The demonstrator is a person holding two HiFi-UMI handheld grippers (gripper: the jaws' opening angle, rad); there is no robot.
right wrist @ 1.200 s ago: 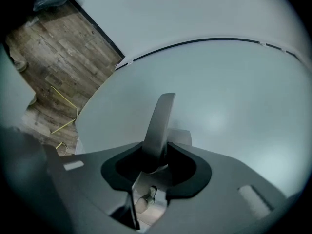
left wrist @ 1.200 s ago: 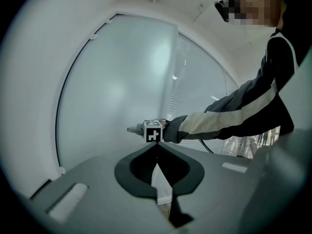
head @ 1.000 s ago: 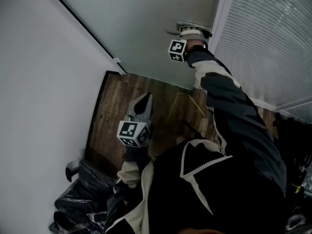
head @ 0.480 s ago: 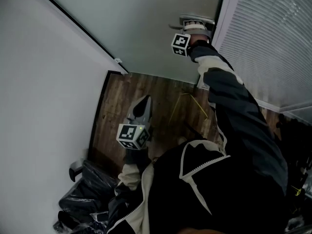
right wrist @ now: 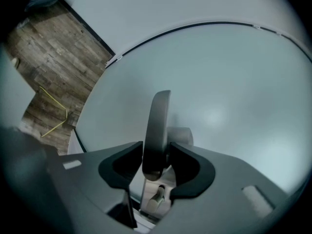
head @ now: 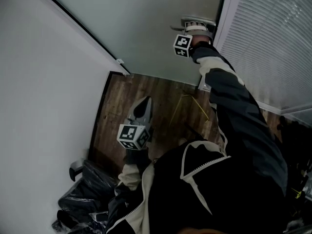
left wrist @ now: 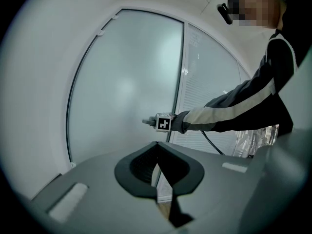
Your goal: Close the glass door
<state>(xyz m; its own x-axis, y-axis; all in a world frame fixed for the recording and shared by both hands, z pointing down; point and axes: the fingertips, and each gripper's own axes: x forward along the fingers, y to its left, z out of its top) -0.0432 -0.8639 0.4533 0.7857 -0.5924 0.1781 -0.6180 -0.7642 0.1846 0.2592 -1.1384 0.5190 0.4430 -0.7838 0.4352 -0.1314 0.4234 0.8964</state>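
The frosted glass door (head: 146,28) fills the top of the head view, and its metal handle (head: 195,21) sits by the door's right edge. My right gripper (head: 196,27) reaches out to that handle. In the right gripper view the handle (right wrist: 158,121) stands upright between the two jaws of the right gripper (right wrist: 156,152), touching both; the jaws are opening. My left gripper (head: 145,102) hangs low over the wooden floor, shut and empty, pointing at the door (left wrist: 122,91). From there the right gripper (left wrist: 147,122) shows at the door's edge.
A panel with white blinds (head: 273,43) stands right of the door. A white wall (head: 44,106) runs along the left. On the wooden floor (head: 122,101) lies a thin yellow wire (head: 190,104). Black plastic bags (head: 87,194) are heaped at the lower left.
My right gripper and the handle have shifted slightly right, toward the blinds panel, taking the door's edge with them. The left gripper has stayed put.
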